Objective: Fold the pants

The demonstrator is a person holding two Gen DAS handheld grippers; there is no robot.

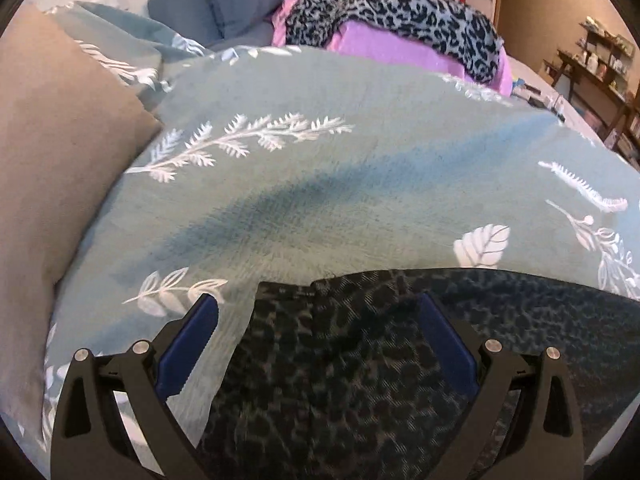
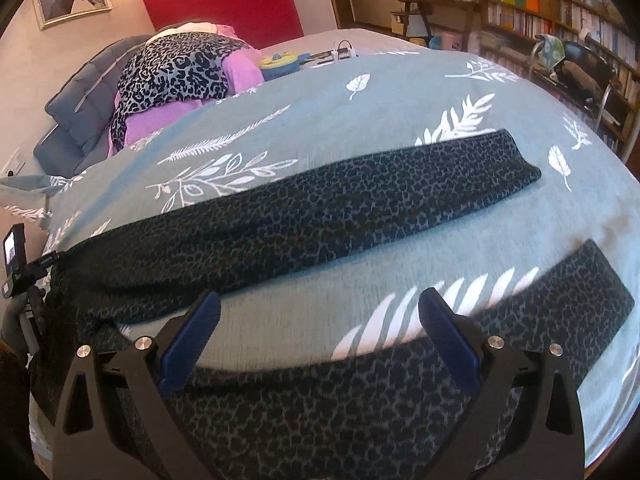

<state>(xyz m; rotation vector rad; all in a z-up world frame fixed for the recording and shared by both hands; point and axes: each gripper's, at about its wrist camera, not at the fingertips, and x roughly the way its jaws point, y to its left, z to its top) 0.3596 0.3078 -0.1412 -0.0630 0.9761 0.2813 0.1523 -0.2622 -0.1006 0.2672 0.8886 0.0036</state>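
Pants (image 2: 320, 216) spread legs-apart on the bed (image 2: 400, 92); left hand-held gripper (image 1: 318, 344) and right hand-held gripper (image 2: 320, 344) both wide, empty, poised over fabric edges for grasping.

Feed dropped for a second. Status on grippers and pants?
Left gripper and right gripper: jaws open, holding nothing. Pants flat on bedspread, legs spread apart, unfolded. Nothing blocking.

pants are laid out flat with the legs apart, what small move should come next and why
Probably lower the right gripper and close it on the near leg. Both grippers are open and hold nothing; the left gripper hovers over the waist end. The far leg lies spread apart from the near one on the bedspread, so bringing one leg over the other looks like the first fold.
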